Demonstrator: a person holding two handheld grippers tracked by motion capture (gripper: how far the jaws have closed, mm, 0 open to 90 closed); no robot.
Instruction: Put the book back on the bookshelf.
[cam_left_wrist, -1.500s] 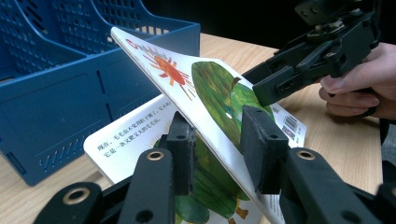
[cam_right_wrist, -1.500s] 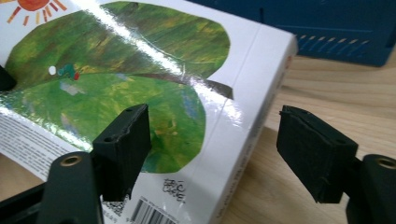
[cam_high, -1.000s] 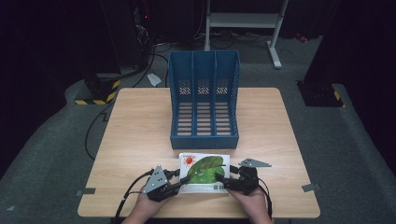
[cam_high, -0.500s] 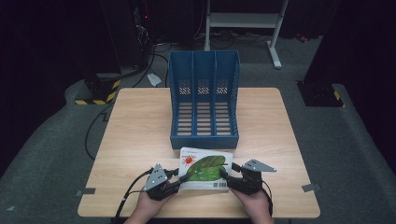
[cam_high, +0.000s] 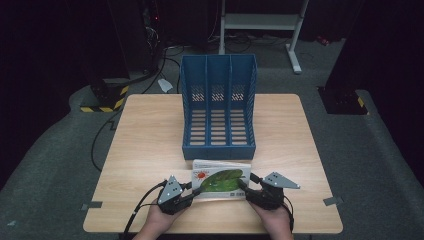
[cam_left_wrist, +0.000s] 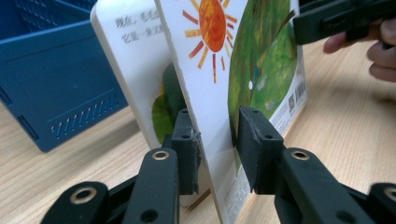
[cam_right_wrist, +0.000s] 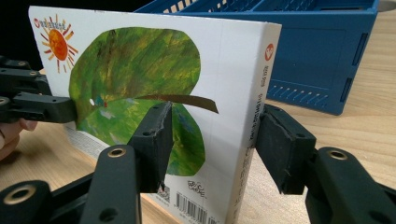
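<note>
Hands low at near table edge, both tongs (cam_high: 192, 189) (cam_high: 243, 184) clamping book (cam_high: 220, 179).

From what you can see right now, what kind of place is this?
Probably a lab or workshop corner set up for recording, not a home. A bare wooden table stands on grey carpet in a dark room, with hazard-striped equipment feet and loose cables behind it. A metal stand is at the back.

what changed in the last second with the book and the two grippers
The right gripper has moved in from beside the book to its spine end, and its jaws have just been closing around the spine, pads close on both sides. The left gripper was already at the other end and has just finished clamping the cover. The book, the blue file rack and the table stayed put.
</note>
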